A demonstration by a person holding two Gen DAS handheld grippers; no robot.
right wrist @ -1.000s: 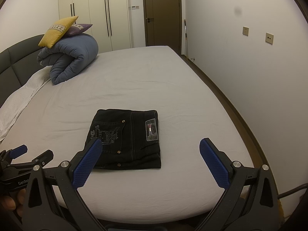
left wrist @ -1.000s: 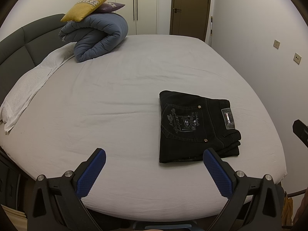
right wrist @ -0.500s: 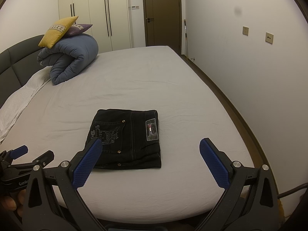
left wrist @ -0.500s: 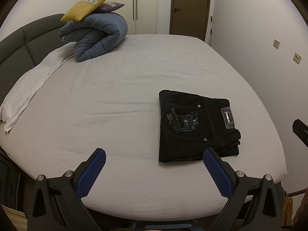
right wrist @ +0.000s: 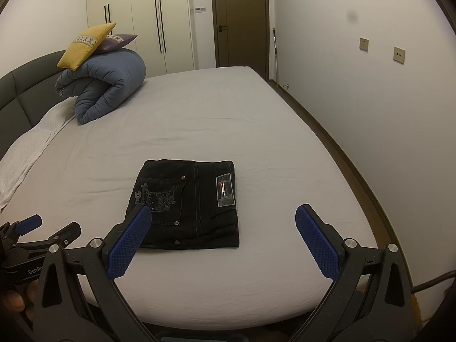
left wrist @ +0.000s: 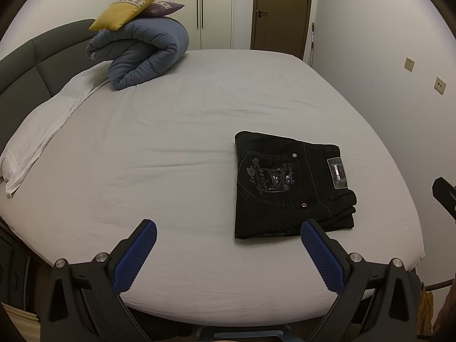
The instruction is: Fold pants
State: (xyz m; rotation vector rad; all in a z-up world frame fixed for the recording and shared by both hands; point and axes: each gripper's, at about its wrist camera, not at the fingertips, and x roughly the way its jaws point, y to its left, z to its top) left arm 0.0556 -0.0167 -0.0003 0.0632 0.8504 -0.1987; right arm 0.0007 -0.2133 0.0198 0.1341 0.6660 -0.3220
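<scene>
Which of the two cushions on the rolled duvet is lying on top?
The yellow cushion is on top; it overlaps the purple cushion, which sticks out from beneath it, both perched on the rolled blue duvet.

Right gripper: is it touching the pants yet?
Apart. The left wrist view shows the pants lying free on the bed, with the right gripper's tip off by the frame's right edge.

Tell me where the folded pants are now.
The pants lie folded on the bed near its front edge, ahead of both open grippers, far from the rolled blanket.
</scene>
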